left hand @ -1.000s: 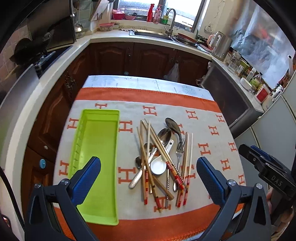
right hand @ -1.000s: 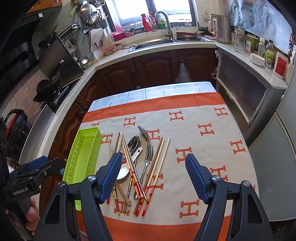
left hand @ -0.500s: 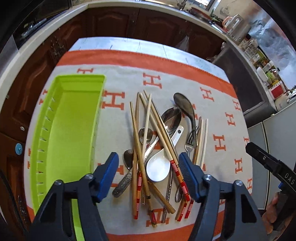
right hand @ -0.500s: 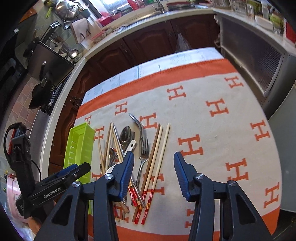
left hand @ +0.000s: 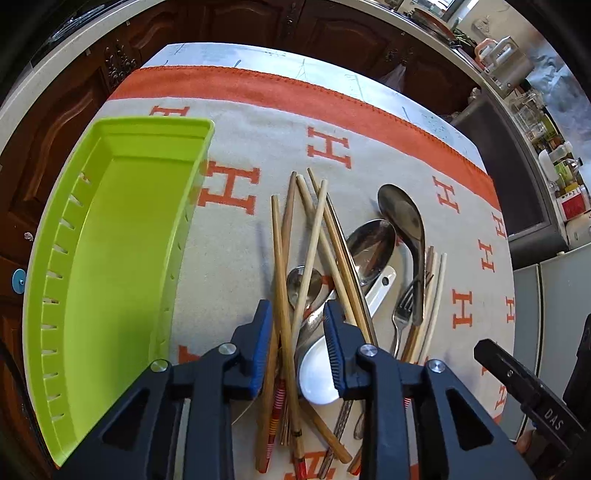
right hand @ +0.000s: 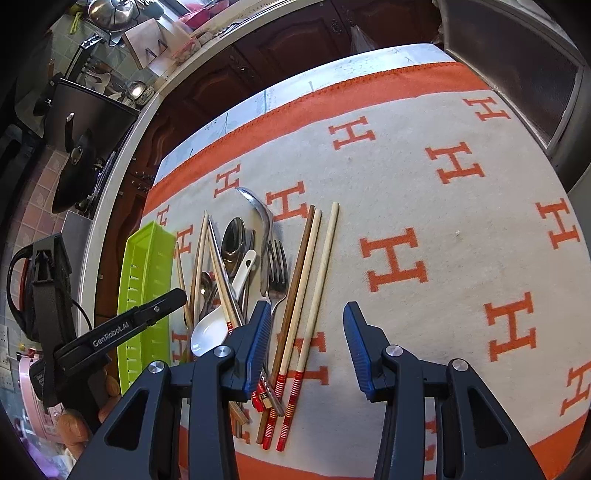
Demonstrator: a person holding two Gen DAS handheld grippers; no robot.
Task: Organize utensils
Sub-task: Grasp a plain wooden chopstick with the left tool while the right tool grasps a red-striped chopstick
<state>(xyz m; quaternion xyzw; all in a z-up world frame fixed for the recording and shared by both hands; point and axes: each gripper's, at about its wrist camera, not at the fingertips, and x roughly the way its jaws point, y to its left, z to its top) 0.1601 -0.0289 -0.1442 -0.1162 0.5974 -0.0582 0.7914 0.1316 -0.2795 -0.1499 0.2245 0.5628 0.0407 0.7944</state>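
A pile of utensils lies on the cloth: wooden chopsticks (left hand: 282,258), metal spoons (left hand: 373,247), a white ceramic spoon (left hand: 317,373) and a fork (left hand: 400,314). My left gripper (left hand: 297,350) is low over the pile, its jaws partly closed around several chopsticks without gripping them. A lime green tray (left hand: 107,258) lies empty to the left. In the right wrist view, my right gripper (right hand: 304,347) is open and straddles three chopsticks (right hand: 310,295) at the pile's right side. The tray also shows in the right wrist view (right hand: 147,295).
The table wears a beige cloth with orange H marks and orange border (right hand: 399,266). Dark wooden kitchen cabinets (left hand: 332,29) stand beyond the far edge. A stove with pans (right hand: 81,147) is at the left, a dark appliance (right hand: 517,74) at the right.
Both grippers have come down closer to the pile. The left jaws have narrowed a lot around the chopsticks. The right jaws have narrowed a little.
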